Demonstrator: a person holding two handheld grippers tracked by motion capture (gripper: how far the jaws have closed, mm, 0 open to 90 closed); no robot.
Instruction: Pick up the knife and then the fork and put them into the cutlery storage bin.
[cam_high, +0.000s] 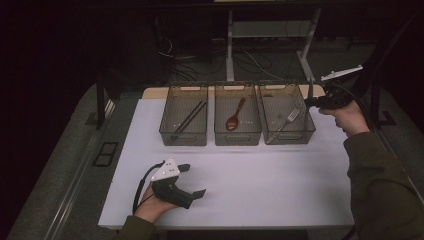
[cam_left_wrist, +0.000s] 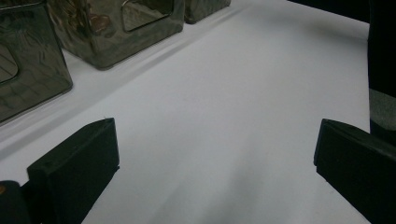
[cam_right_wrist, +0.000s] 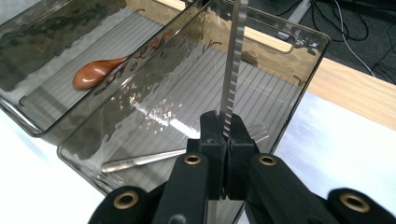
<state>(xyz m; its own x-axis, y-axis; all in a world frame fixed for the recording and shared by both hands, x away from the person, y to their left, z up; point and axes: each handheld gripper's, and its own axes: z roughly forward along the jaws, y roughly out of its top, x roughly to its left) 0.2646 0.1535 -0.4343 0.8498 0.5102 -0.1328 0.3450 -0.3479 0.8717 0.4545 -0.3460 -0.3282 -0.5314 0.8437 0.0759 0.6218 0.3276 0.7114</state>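
My right gripper (cam_high: 311, 102) (cam_right_wrist: 227, 133) is shut on a serrated table knife (cam_high: 310, 91) (cam_right_wrist: 232, 65), whose blade stands up from the pads. It hovers at the right rim of the right-hand smoky plastic bin (cam_high: 289, 138) (cam_right_wrist: 285, 35). A metal fork (cam_high: 289, 118) (cam_right_wrist: 140, 160) lies on that bin's floor. My left gripper (cam_high: 194, 180) (cam_left_wrist: 215, 158) rests low over the white table at front left. Its jaws stand wide open with nothing between them.
Three bins stand in a row at the back of the white table (cam_high: 250, 185). The left bin (cam_high: 183, 139) holds dark chopsticks (cam_high: 189, 119). The middle bin (cam_high: 237, 140) holds a brown wooden spoon (cam_high: 234, 117) (cam_right_wrist: 95, 72). Cables and a desk frame lie beyond.
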